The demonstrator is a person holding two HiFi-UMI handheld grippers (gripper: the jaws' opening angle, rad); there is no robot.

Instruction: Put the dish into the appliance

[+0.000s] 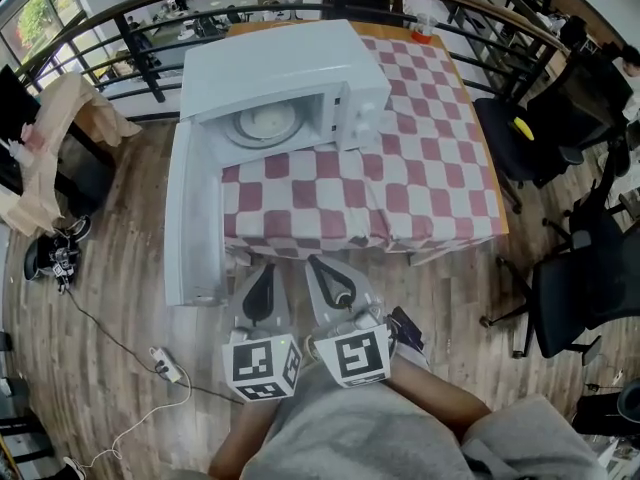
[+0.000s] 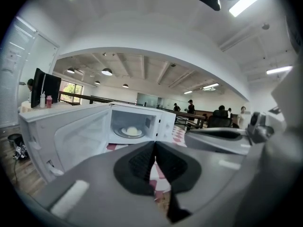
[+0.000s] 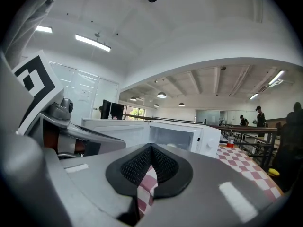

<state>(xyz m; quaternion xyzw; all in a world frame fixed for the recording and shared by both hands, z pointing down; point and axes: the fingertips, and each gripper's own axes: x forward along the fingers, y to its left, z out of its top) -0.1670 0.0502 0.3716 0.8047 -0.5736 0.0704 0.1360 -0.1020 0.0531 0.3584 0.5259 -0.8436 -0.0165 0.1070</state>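
as left gripper point(image 2: 155, 144), right gripper point(image 3: 151, 146) jaws sit closed, empty | dish point(image 2: 131, 131) in microwave point(image 2: 164, 123) clearest in left gripper view

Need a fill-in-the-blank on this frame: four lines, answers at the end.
1. The microwave has its door swung ____.
2. The white dish sits ____ the microwave.
3. The left gripper and the right gripper both have their jaws ____, with nothing held.
4. The tablecloth is checked red and ____.

Missing words: open; inside; shut; white.
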